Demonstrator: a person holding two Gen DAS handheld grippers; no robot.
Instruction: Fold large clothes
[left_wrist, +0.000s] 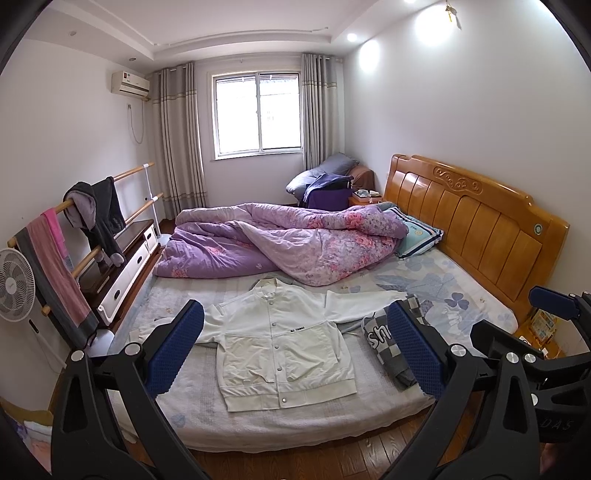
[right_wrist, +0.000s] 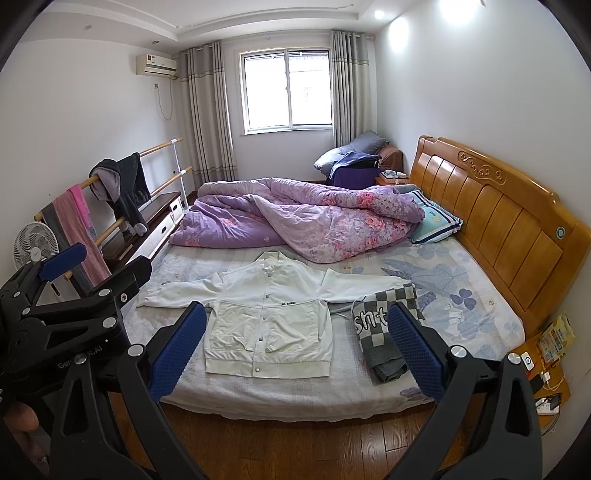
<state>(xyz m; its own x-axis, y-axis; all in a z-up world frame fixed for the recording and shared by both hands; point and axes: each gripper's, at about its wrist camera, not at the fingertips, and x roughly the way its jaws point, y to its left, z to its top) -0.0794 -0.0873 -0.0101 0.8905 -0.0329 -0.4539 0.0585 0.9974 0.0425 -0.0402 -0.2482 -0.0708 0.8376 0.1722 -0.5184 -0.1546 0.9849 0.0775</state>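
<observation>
Left tongs (left_wrist: 295, 354) hung wide apart, nothing between the blue pads, well short of the bed (left_wrist: 207, 417). Right tongs (right_wrist: 295, 350) same story: spread wide, empty, held back over the wood floor (right_wrist: 295, 443). So no grip on anything yet, folks.

White snap-button jacket (left_wrist: 280, 354) lay face up, buttoned, flat on the near half of the bed, collar toward the purple floral quilt (left_wrist: 280, 243), hem toward the bed edge. Both sleeves were out sideways. Left sleeve (right_wrist: 173, 293) ran toward the TV cabinet side; right sleeve (right_wrist: 365, 284) ran toward the headboard (right_wrist: 498, 229).

Trouble spots, imo. Right sleeve's cuff end touched or slipped under the folded checkered garment (right_wrist: 388, 332) — couldn't tell which. A pinch there could've caught both fabrics, dragging the checkered piece along w/ the sleeve. Quilt's edge sat just beside the collar, maybe overlapping the fabric behind it, so pulling the shoulder line might've snagged quilt and skewed the fold.

Also: jacket looked soft, w/ a wrinkled lower front. Grabbing only the top layer would've peeled the front from the back, leaving a bunched fold. Hem (left_wrist: 291, 398) was near the mattress edge, so a tug toward the person could've slid the whole thing off onto the floor. Both tongs looked close side by side, too; reaching in together risked a knock btw them.
</observation>
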